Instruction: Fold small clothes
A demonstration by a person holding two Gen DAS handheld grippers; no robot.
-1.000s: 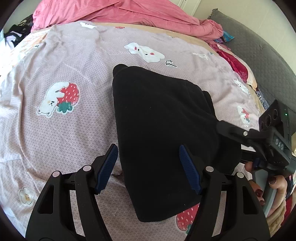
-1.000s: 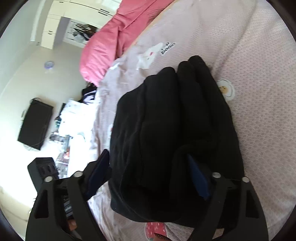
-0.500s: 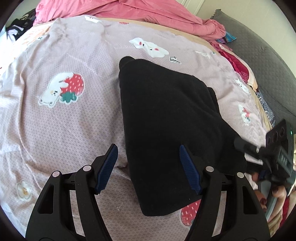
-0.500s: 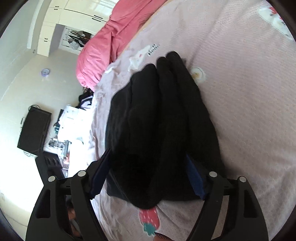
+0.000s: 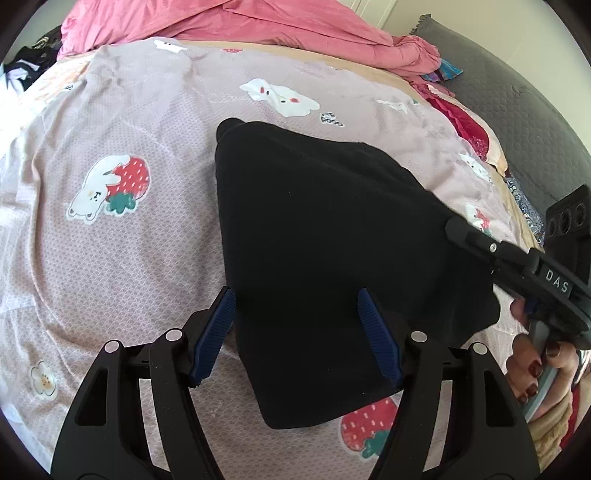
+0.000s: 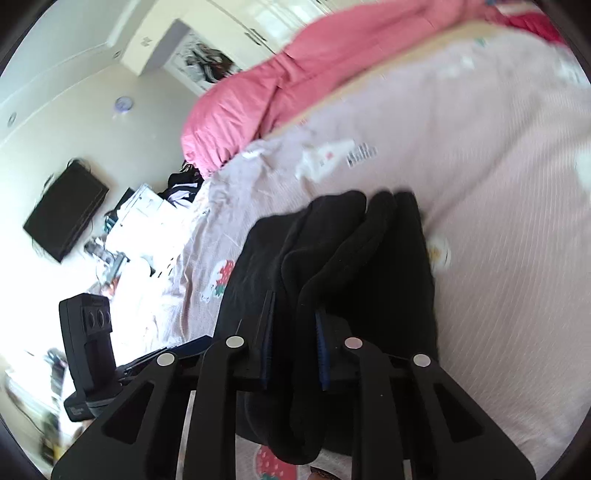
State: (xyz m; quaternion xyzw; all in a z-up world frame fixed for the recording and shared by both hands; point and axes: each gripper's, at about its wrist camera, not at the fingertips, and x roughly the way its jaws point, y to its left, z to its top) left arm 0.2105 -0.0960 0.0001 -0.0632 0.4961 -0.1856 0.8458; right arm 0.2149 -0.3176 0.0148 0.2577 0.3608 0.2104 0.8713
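A black garment (image 5: 325,236) lies folded in layers on the lilac strawberry-print bedsheet (image 5: 122,229). My left gripper (image 5: 301,334) is open, its blue pads straddling the garment's near edge just above it. My right gripper (image 6: 293,349) is shut on a fold of the black garment (image 6: 332,258) at its right edge; it also shows in the left wrist view (image 5: 513,258), reaching in from the right.
A pink duvet (image 5: 229,22) is heaped at the far side of the bed. A grey headboard (image 5: 517,110) and red clothes (image 5: 465,125) lie to the right. A dark TV (image 6: 64,214) and room clutter lie beyond the bed's left side.
My right gripper has closed from wide open onto a fold of the garment's right edge. My left gripper stays open over the near edge.
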